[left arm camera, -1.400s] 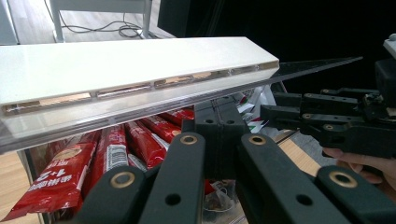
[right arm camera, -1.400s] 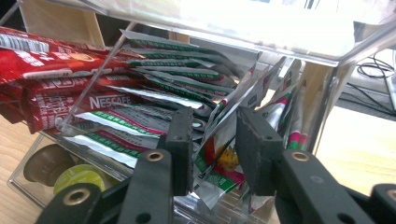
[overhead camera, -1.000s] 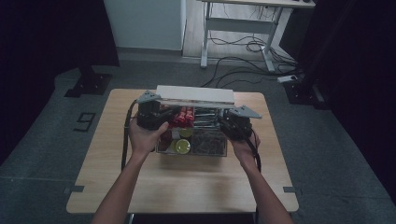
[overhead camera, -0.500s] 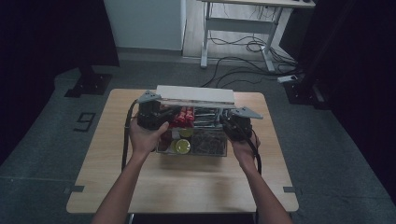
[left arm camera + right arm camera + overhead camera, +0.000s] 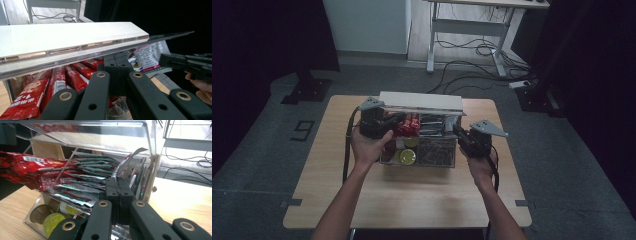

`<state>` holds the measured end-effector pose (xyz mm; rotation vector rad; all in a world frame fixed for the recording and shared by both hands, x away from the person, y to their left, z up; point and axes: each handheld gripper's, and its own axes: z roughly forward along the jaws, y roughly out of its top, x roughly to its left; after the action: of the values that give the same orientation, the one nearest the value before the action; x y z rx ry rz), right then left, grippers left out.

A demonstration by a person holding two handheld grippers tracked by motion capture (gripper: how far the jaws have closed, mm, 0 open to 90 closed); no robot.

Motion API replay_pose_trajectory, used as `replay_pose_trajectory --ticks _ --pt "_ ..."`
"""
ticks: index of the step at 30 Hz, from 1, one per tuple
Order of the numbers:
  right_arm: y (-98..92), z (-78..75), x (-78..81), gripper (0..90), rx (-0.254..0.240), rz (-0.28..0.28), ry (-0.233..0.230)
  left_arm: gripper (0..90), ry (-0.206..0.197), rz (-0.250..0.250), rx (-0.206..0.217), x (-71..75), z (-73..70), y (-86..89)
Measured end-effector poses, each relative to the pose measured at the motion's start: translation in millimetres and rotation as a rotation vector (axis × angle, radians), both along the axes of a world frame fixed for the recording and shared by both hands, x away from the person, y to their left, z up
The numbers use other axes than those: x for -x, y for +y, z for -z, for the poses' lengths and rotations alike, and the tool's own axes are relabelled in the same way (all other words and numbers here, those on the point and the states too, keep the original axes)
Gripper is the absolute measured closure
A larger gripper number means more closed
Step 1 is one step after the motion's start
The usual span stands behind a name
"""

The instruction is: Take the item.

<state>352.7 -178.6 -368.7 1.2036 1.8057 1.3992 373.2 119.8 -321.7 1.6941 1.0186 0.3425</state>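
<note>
Two grippers, left (image 5: 398,120) and right (image 5: 457,131), both jaws closed (right just closing on, seemingly, one sachet (image 5: 130,161)), flank one box (image 5: 419,165).

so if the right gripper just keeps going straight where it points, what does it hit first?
Probably the white-and-green sachets standing in the clear organizer box. The right gripper, fingers shut, aims into them, and one sachet looks pinched at the tips; depth is hard to judge.

tongs (image 5: 117,195) seemingly pinching packet (image 5: 125,167)
</note>
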Motion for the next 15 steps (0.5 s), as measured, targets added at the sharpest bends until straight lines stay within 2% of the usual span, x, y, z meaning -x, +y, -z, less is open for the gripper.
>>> replay_pose_trajectory --ticks 15 --pt "-12.0 -2.1 18.5 89.1 -0.064 -0.002 -0.051 90.0 -0.002 -0.004 0.002 -0.6 -1.4 1.4"
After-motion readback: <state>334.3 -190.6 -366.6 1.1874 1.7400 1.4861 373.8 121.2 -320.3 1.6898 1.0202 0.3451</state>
